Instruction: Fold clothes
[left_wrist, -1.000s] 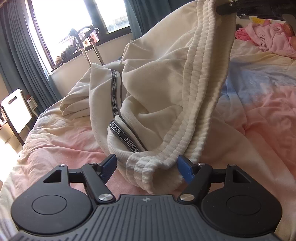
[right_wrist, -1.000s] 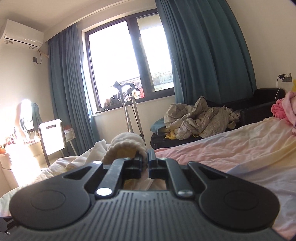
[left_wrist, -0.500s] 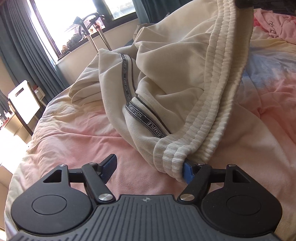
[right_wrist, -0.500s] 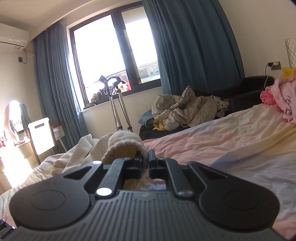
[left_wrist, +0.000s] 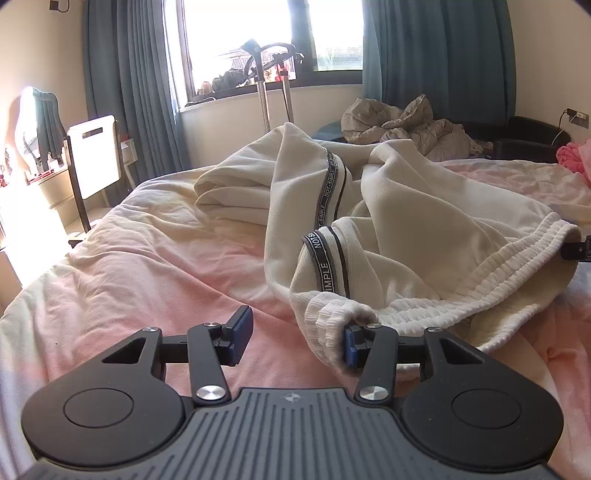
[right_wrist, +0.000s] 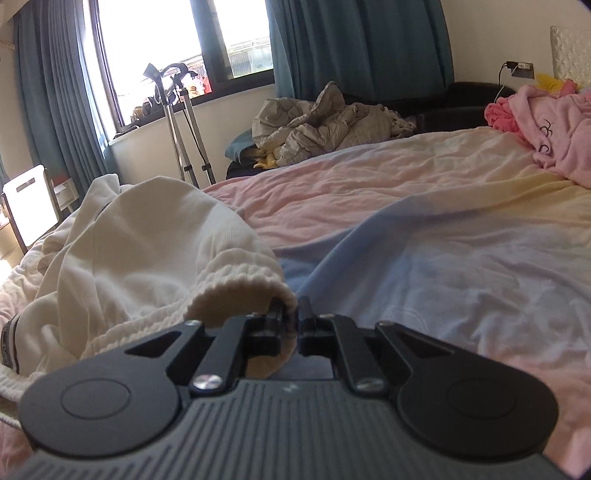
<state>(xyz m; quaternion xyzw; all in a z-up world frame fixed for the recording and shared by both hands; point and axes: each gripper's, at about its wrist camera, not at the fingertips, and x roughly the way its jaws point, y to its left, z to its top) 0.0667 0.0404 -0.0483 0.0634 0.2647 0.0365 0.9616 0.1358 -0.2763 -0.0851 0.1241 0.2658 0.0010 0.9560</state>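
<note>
Cream sweatpants (left_wrist: 424, 206) with a ribbed waistband (left_wrist: 491, 273) and black "NOT SIMPLE" tape lie crumpled on the bed. My left gripper (left_wrist: 295, 339) is low over the pink sheet. Its jaws are closing, and the waistband's near corner (left_wrist: 332, 317) lies between them against the right blue pad (left_wrist: 349, 349). The left pad (left_wrist: 242, 332) stands clear of the cloth. My right gripper (right_wrist: 292, 321) pinches the waistband's other end (right_wrist: 243, 284) in a narrow gap; its jaws are starting to open. Its tip shows in the left wrist view at the right edge (left_wrist: 576, 251).
The bed sheet (right_wrist: 424, 229) spreads pink, yellow and blue to the right. A pink garment (right_wrist: 554, 122) lies at the far right. A grey quilt heap (right_wrist: 325, 122) sits on a dark sofa. Crutches (left_wrist: 273, 92) lean at the window, and a white chair (left_wrist: 94, 155) stands left of the bed.
The waistband end that the right gripper held high has come down near the bed. The left gripper rolled level, its jaws narrowed, and the waistband corner now rests against its right pad.
</note>
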